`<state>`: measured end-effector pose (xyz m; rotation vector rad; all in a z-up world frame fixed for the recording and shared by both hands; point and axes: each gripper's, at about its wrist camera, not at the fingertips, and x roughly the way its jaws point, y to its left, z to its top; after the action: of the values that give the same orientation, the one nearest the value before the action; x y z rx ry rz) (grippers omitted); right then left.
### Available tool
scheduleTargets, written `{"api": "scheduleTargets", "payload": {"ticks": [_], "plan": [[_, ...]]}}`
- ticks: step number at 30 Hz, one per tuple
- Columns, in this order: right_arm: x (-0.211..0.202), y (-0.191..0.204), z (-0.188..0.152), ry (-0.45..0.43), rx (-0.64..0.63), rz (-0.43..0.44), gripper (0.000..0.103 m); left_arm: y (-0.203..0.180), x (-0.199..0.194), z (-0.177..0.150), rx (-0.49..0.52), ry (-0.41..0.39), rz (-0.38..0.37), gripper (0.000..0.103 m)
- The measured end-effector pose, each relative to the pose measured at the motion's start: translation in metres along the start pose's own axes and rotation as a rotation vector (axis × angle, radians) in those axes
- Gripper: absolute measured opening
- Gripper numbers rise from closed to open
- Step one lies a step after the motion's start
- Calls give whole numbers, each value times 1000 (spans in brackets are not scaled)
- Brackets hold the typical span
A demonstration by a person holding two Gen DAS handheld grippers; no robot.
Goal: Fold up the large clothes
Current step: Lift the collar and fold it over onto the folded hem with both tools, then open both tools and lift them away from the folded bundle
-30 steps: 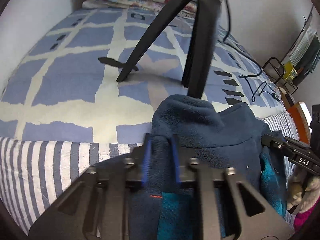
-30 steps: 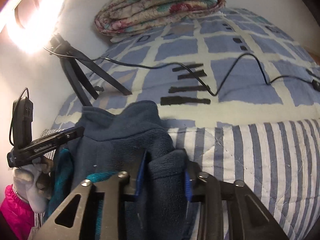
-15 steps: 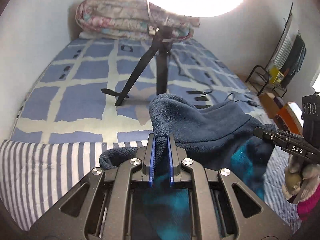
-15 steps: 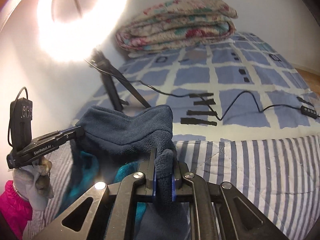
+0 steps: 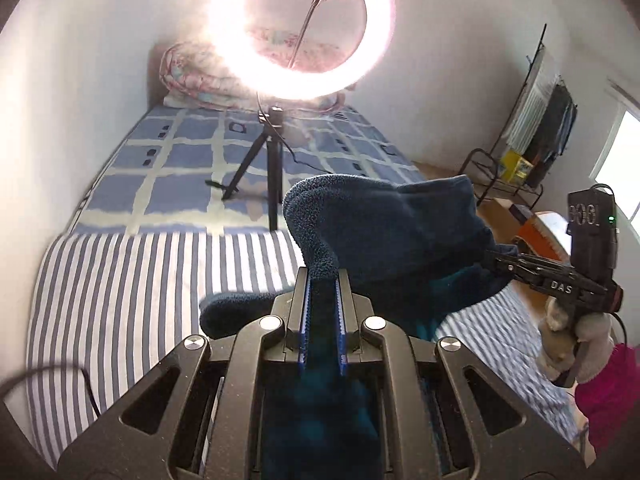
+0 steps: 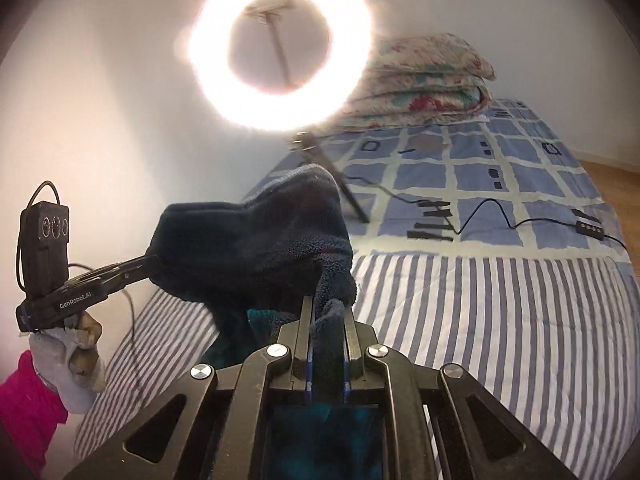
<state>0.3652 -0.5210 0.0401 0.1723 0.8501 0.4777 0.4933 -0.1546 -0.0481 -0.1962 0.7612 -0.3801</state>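
In the view from my left wrist, my left gripper [image 5: 322, 292] fills the bottom centre, its black fingers with blue pads pressed together on a fold of the dark navy fleece garment [image 5: 384, 232]. Its jaws have just been closing, with the fleece between them. The garment hangs in the air across the middle of the frame, clear of the bed, a teal lining showing underneath. At the right edge my right gripper [image 5: 494, 258] pinches the garment's other end, held by my right hand [image 5: 576, 344] in a pale glove with a bright pink sleeve [image 5: 612, 396]. Below lies the grey-and-white striped sheet [image 5: 132, 292], and beyond it the blue-and-cream checked bedspread [image 5: 180, 168]. A glowing ring light [image 5: 300, 28] on a black tripod [image 5: 268, 160] stands on the bed at upper centre, with a folded floral quilt [image 5: 192, 76] behind it. A black metal rack [image 5: 532, 132] stands at the upper right.

In the view from my right wrist, my right gripper [image 6: 328, 320] sits at bottom centre, clamped on a bunched edge of the same fleece [image 6: 256, 240]; its jaws too have just been closing on the cloth. The garment stretches left to my left gripper [image 6: 150, 262], which grips it at middle left. The ring light [image 6: 280, 48] blazes at top centre, the quilt [image 6: 428, 80] at upper right. A thin black cable [image 6: 488, 208] runs across the bedspread [image 6: 500, 168], and the striped sheet [image 6: 480, 312] spreads at lower right.
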Motion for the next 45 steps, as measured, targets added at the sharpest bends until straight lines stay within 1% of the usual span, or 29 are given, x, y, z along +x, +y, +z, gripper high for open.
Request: {"api": "scheduleTargets", "payload": {"ticks": [1, 4, 6, 10, 12, 16, 18, 20, 22, 25, 27, 28, 29, 30, 31, 34, 37, 38, 39, 40, 41, 42, 43, 44, 45], "plan": [[-10, 4, -9, 6, 2, -1, 7, -4, -10, -7, 2, 0, 0, 9], [-38, 15, -40, 22, -22, -17, 7, -24, -46, -44, 30, 14, -9, 9], [-53, 17, -62, 35, -8, -12, 7, -38, -64, -68, 43, 30, -18, 9], [-73, 22, -107, 60, 23, -15, 7, -57, -91, -111, 35, 41, -41, 9], [-80, 25, -128, 68, 28, -20, 7, -67, -102, -138, 30, 55, -47, 9], [-93, 32, -172, 92, 52, -17, 7, -73, -107, -183, 29, 100, -47, 9], [-94, 37, -188, 110, 49, -23, 7, -72, -107, -209, 23, 130, -45, 9], [-93, 42, -202, 127, 41, -36, 7, -70, -104, -230, 2, 159, -46, 9], [-90, 48, -214, 144, 18, -68, 7, -68, -99, -249, -16, 182, -40, 9], [-87, 53, -226, 165, 10, -92, 7, -68, -94, -267, -2, 202, -15, 9], [-90, 58, -229, 168, -1, -116, 10, -70, -97, -274, -2, 218, -18, 9], [-96, 61, -227, 165, -12, -140, 16, -73, -100, -276, 5, 223, -13, 9], [-103, 66, -227, 156, -26, -160, 18, -76, -107, -276, 16, 215, 1, 9], [-113, 72, -226, 143, -49, -179, 25, -77, -112, -275, 24, 207, 2, 9], [-124, 78, -226, 130, -70, -192, 29, -80, -124, -273, 31, 194, -7, 9], [-159, 91, -226, 93, -94, -190, 30, -84, -153, -265, 49, 151, -9, 9], [-197, 105, -224, 41, -109, -198, 31, -83, -191, -252, 29, 95, -15, 10], [-213, 111, -223, 21, -111, -191, 31, -81, -203, -247, 17, 77, -23, 14], [-227, 116, -221, 4, -113, -185, 34, -82, -221, -241, 8, 48, -34, 17], [-247, 124, -218, -23, -125, -183, 38, -81, -231, -233, 8, 28, -35, 23], [-258, 130, -215, -40, -137, -185, 41, -82, -247, -226, 7, 0, -32, 26], [-275, 139, -212, -63, -154, -190, 44, -84, -266, -217, 4, -29, -41, 26], [-287, 146, -210, -80, -170, -191, 44, -84, -278, -210, 2, -47, -43, 27], [-303, 156, -206, -100, -192, -194, 44, -85, -298, -200, -4, -76, -43, 28], [-319, 165, -202, -123, -212, -199, 45, -85, -312, -193, -10, -98, -47, 30]]}}
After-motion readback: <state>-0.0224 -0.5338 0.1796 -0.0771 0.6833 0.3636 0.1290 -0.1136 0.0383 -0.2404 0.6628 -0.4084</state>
